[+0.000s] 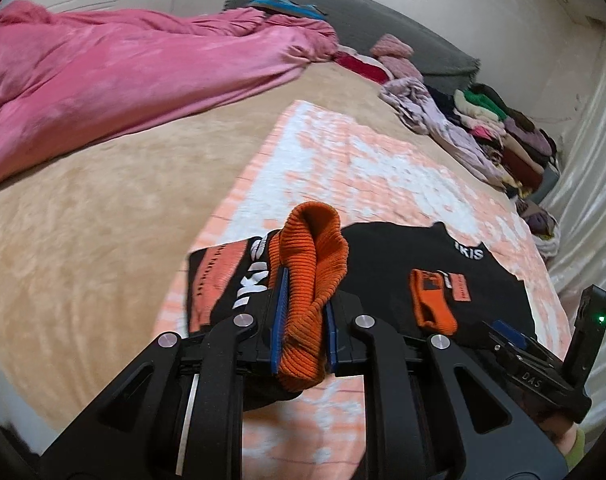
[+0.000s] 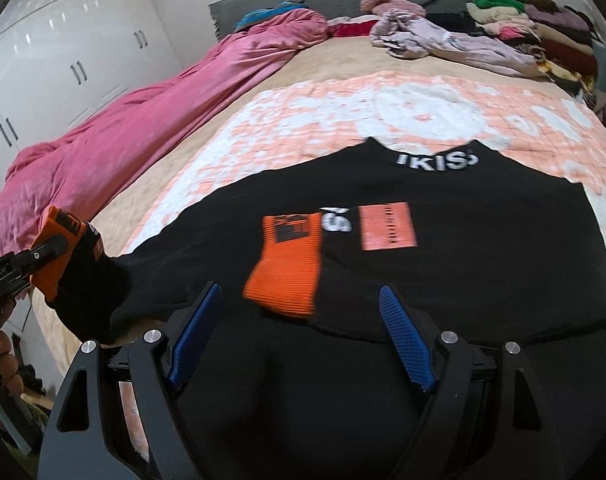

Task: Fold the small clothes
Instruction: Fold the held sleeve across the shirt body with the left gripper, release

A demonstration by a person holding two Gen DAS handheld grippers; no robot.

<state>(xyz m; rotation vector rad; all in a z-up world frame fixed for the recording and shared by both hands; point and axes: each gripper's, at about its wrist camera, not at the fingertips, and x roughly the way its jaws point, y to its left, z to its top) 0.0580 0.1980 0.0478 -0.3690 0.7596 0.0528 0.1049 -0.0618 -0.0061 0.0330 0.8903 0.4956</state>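
The left claw [image 1: 303, 320], tilted downward above the bed [image 1: 83, 220], is clamped on an orange cuff [image 1: 311, 272] of the black garment [image 2: 423, 280]. The right claw [image 2: 299, 332] hovers over the garment's near edge, pads apart and empty. Open patterned blanket [image 2: 343, 112] lies beyond; the clothes pile [image 2: 523, 28] sits far right.

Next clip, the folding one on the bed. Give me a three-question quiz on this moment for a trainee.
1. True or false: the left tool is shut on an orange ribbed cuff.
2. What does the right tool hold? A) a cuff B) nothing C) the pink blanket
3. What colour is the garment spread on the patterned cloth?

Key: 1 true; 2 B; 3 black.
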